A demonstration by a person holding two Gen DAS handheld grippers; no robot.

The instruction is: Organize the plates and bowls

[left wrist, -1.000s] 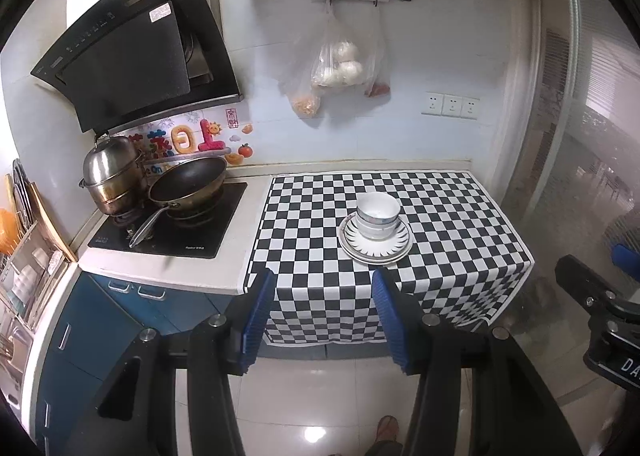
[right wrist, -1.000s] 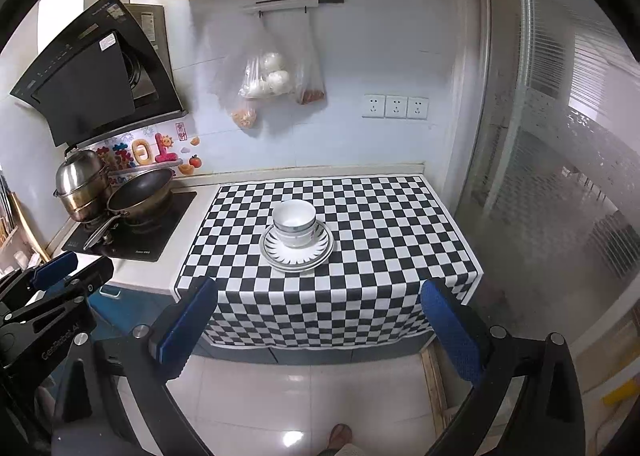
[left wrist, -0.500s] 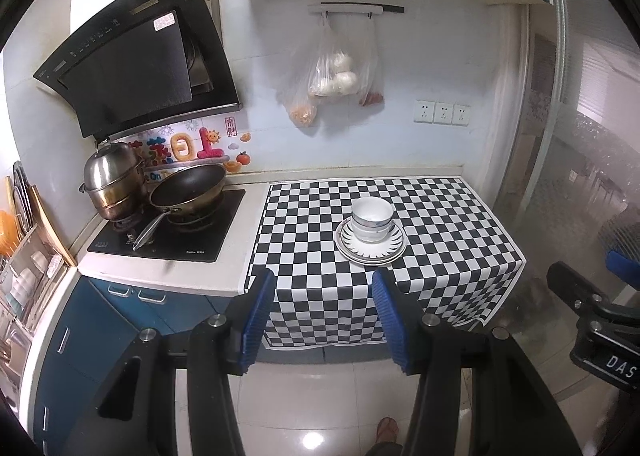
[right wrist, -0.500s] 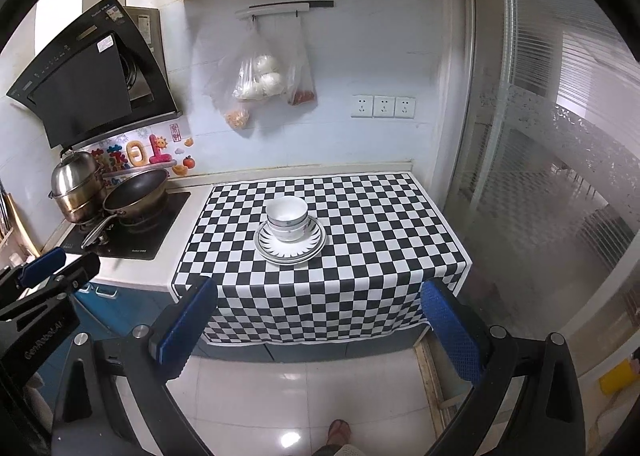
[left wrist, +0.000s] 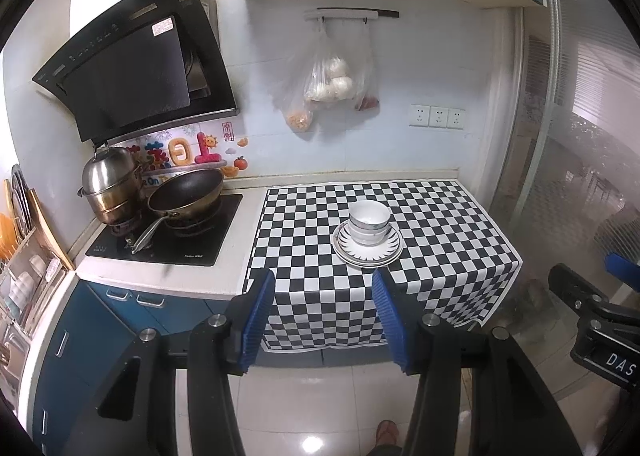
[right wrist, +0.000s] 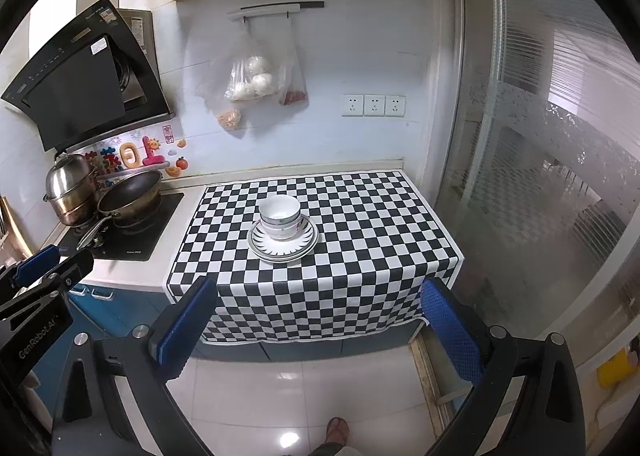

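White bowls are nested on stacked white plates with a black ray pattern, in the middle of the checkered cloth. My left gripper hangs well back from the counter over the floor, its blue pads apart and nothing between them. My right gripper also stays off the counter, its jaws wide open and empty. Each gripper shows at the edge of the other's view.
A black wok and a steel steamer pot sit on the cooktop left of the cloth. A range hood hangs above. Plastic bags hang on the wall. A dish rack is far left; a glass door stands right.
Both grippers have drawn back from the counter; the bowls and plates look smaller and more of the upper cabinets shows. Jaw openings look unchanged.
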